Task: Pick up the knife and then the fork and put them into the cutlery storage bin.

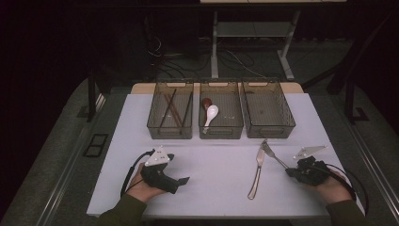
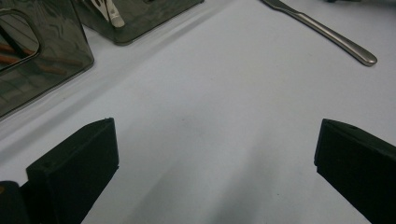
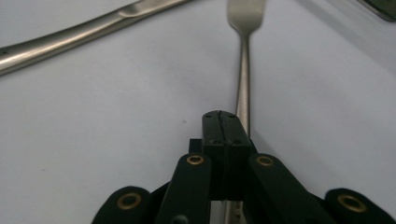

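Near the table's right edge, the right gripper (image 3: 223,116) is clenched on a fork (image 3: 243,88) handle, beside a knife (image 1: 256,172); keep it level toward the empty right bin (image 1: 268,109); the left gripper (image 1: 181,180) rests released.

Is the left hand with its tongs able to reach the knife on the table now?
Probably yes. The left tongs stand open and hold nothing, and only bare white table lies between them and the knife. The fork crosses only the knife's far tip.

Glossy steel fork (image 3: 243,70) and knife (image 1: 256,173), matt white table (image 1: 211,179), smoky translucent plastic bins (image 1: 268,129).
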The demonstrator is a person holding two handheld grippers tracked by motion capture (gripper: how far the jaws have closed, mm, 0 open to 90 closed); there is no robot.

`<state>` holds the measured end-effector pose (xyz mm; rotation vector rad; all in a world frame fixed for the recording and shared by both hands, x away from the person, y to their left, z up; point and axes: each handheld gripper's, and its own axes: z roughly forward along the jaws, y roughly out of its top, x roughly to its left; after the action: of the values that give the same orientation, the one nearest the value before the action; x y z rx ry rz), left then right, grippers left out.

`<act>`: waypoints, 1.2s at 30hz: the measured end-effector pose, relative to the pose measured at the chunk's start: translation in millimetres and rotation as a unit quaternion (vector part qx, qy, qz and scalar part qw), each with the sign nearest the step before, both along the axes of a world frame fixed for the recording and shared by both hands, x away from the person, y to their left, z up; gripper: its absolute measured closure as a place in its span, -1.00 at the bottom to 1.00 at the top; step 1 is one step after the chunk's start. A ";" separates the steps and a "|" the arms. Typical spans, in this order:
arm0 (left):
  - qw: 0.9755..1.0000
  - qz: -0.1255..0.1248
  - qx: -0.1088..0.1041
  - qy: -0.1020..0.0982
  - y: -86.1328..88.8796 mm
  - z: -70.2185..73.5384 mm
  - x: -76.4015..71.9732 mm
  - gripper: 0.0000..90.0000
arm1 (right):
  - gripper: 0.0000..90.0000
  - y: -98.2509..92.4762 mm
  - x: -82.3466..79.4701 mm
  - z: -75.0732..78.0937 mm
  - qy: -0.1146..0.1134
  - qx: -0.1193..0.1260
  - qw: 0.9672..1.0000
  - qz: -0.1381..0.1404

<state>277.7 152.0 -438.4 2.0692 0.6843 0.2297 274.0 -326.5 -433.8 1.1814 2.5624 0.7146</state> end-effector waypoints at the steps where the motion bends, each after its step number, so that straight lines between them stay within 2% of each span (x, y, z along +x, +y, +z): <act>1: 1.000 0.001 0.000 0.000 -0.1 -0.1 -0.1 -1.00 | 1.00 -2.6 1.4 0.2 0.000 -0.001 1.000 -0.003; 5: 1.000 -0.001 -0.002 0.000 0.0 0.1 -0.3 -1.00 | 1.00 -11.1 6.6 0.3 0.003 -0.002 1.000 -0.013; 10: 1.000 -0.003 -0.001 -0.003 0.9 0.4 -0.1 -1.00 | 1.00 -14.3 8.7 0.8 0.006 0.004 1.000 -0.007; 13: 1.000 -0.005 -0.001 -0.002 1.2 0.3 0.3 -1.00 | 0.80 -14.4 10.0 8.3 0.014 0.023 1.000 0.007; 16: 1.000 -0.006 -0.003 0.000 0.2 -0.3 0.1 -1.00 | 0.67 -11.7 16.0 18.8 0.019 0.018 1.000 0.015; 17: 1.000 -0.008 -0.002 0.000 0.0 -0.3 0.0 -1.00 | 0.65 -9.7 19.2 21.5 0.028 0.014 0.999 0.019; 21: 1.000 -0.010 -0.003 -0.002 -0.4 -0.1 -0.3 -1.00 | 0.55 2.1 33.8 27.1 0.039 -0.011 0.998 0.038; 23: 1.000 -0.011 -0.004 -0.001 -0.3 -0.4 0.0 -1.00 | 0.53 8.7 42.2 28.0 0.049 -0.037 0.997 0.042; 25: 1.000 -0.013 -0.003 0.000 -0.5 -0.7 0.1 -1.00 | 0.53 16.7 49.2 28.8 0.066 -0.049 0.996 0.046; 30: 1.000 -0.018 -0.001 0.002 -1.7 -1.6 0.4 -1.00 | 0.55 31.4 67.6 22.2 0.108 -0.092 0.988 0.054; 36: 1.000 -0.021 -0.002 0.004 -2.2 -2.4 0.8 -1.00 | 0.65 38.3 82.3 15.9 0.135 -0.118 0.982 0.060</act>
<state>278.5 149.8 -440.8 2.0806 0.6453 0.1954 356.3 -288.2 -417.8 1.1185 2.8622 0.2754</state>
